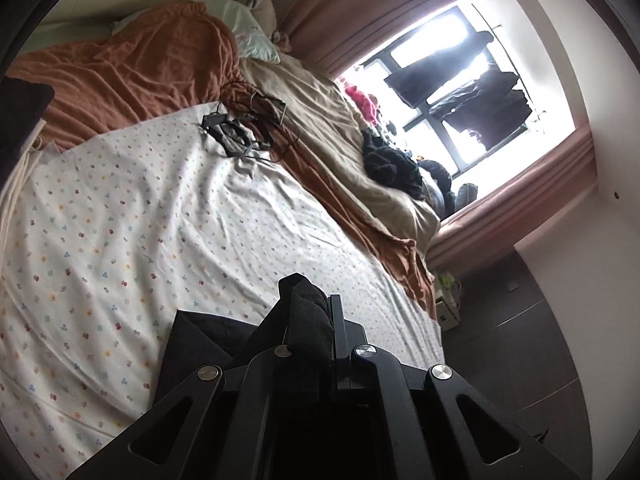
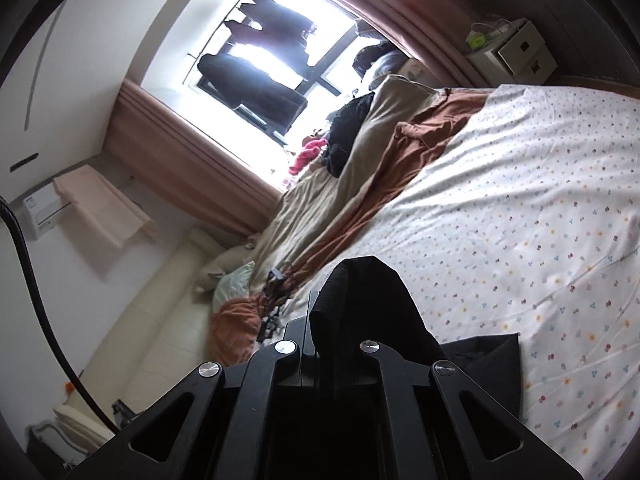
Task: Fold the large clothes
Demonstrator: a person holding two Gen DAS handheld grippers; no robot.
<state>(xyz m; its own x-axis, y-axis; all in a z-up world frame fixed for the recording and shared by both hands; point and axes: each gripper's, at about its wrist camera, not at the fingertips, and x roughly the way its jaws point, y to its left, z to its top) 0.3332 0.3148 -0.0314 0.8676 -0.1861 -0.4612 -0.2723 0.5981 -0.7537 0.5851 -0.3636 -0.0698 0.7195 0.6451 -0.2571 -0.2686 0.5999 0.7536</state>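
Bed [image 1: 120, 208] with flower sheet, window [image 1: 452, 92] behind it. Your left gripper [image 1: 316, 312] fingers pinch black garment [image 1: 200, 332]; right gripper [image 2: 340, 312] fingers pinch same black garment too. Cloth hangs low over near edge of bed. Watch out: thin pinch may slip, corner drops. Uneven hands make crooked fold. Cable tangle [image 1: 248, 128] farther up bed could snag cloth.
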